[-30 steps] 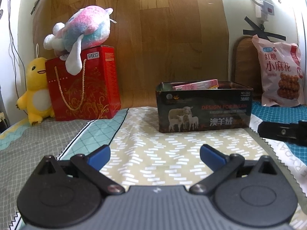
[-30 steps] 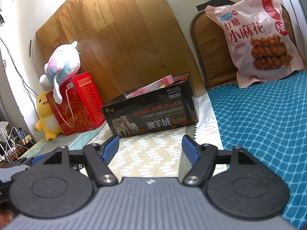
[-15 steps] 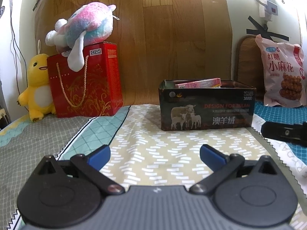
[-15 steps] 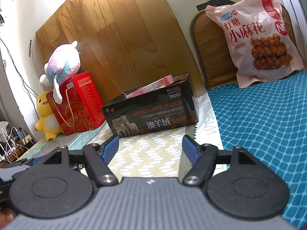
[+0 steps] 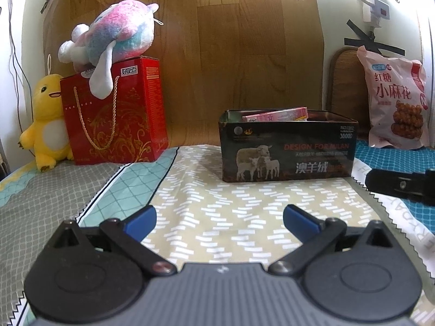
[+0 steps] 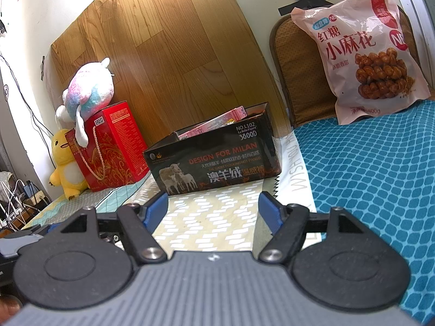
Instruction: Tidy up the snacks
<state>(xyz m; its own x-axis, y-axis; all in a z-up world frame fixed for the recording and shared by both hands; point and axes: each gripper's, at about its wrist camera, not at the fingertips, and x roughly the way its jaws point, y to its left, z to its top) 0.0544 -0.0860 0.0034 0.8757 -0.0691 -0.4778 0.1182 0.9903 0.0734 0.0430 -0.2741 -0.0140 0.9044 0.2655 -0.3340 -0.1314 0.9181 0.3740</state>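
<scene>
Inside dark tin (image 5: 288,149) — pink packet (image 5: 274,114) mostly hidden; both grippers empty.

A home bedroom — patchwork bedspread (image 5: 190,190) below, plush toys (image 5: 117,35) upper left, red gift bag (image 5: 114,114), wall power strip (image 5: 376,5) upper right.

Pastel plush toy (image 5: 114,32) atop a red gift bag (image 5: 114,111) (gold cord handle) — yellow plush duck (image 5: 47,119) just beside it.

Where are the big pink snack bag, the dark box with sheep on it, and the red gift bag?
pink snack bag (image 6: 364,54), right wrist view, front of bag.
dark box (image 5: 288,154), left wrist view, front wall.
red gift bag (image 5: 114,114), left wrist view, front face.
</scene>
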